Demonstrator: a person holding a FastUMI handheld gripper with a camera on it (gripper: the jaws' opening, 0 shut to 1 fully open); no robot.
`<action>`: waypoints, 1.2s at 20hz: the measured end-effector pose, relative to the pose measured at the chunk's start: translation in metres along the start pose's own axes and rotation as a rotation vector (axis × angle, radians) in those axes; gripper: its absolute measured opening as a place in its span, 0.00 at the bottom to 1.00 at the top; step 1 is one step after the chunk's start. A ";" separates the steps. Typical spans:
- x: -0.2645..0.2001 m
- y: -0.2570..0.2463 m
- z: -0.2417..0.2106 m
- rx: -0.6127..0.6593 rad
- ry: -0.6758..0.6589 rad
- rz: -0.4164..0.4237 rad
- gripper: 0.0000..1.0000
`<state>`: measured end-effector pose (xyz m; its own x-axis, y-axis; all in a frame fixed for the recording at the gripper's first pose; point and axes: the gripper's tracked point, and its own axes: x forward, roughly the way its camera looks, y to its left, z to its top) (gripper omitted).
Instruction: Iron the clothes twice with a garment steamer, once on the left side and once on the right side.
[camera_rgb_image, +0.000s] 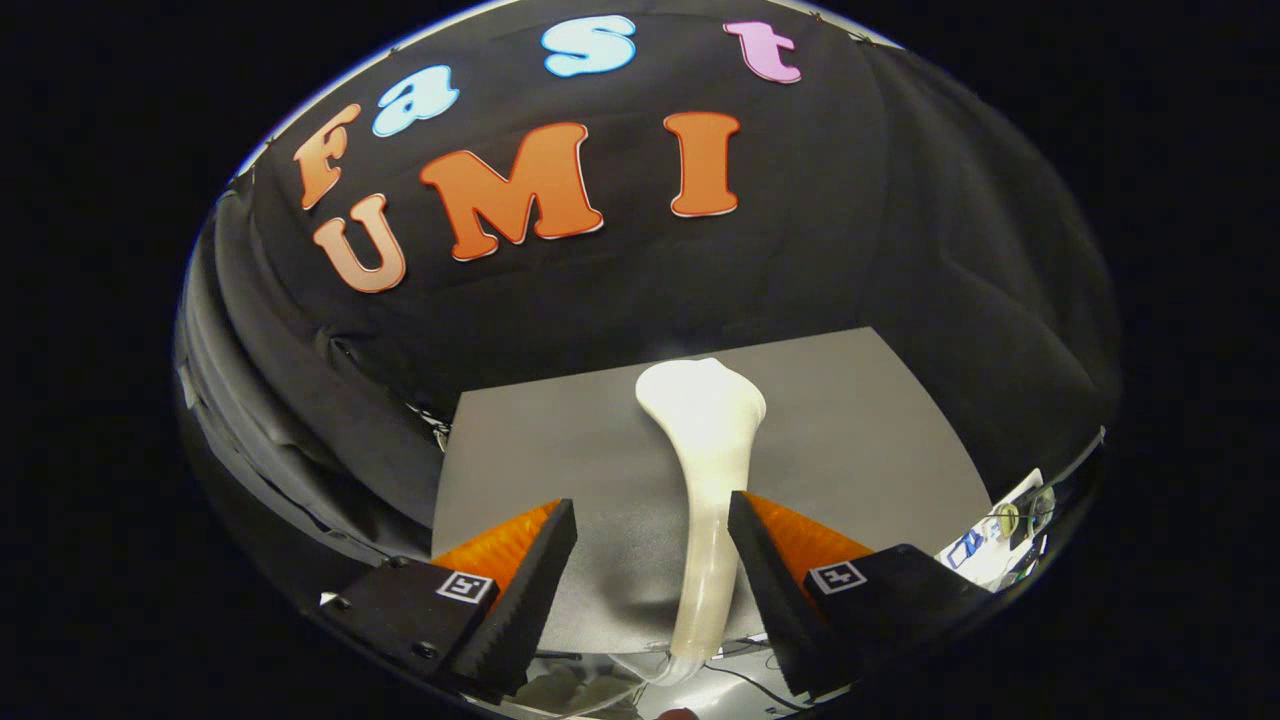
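— Progress, as far as you can judge?

— None that I can see. I find no garment ahead of me, only the grey tabletop (860, 420) with the black cloth wall (900, 200) behind it, so I judge both passes, left side and right side, still lie ahead. The steamer isn't even in my grip yet.

— Where is the garment steamer, then?

— The garment steamer (706, 470) stands upright between my fingers, its pale handle rising from below and widening into the head, which sits just beyond my fingertips, over the tabletop. It is not centred: the handle runs close along my right finger (765, 570), touching it or nearly so, I cannot tell which, and well apart from my left finger (530, 580).

— And your gripper?

— My gripper (650, 520) stands wide apart, fingers spread on either side of the handle and clamped on nothing.

— Anything else nearby?

— Some small clutter (1000, 545) off past my right finger at the table's edge, too small to make out.
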<state>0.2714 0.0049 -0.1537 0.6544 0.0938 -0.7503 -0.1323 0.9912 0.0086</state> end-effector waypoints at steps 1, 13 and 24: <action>0.009 -0.008 0.002 0.007 0.023 -0.009 0.99; 0.077 -0.046 -0.017 0.134 0.198 0.008 0.88; 0.087 -0.047 -0.024 0.152 0.170 0.023 0.57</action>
<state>0.3172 -0.0360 -0.2352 0.5162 0.1121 -0.8491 -0.0239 0.9929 0.1166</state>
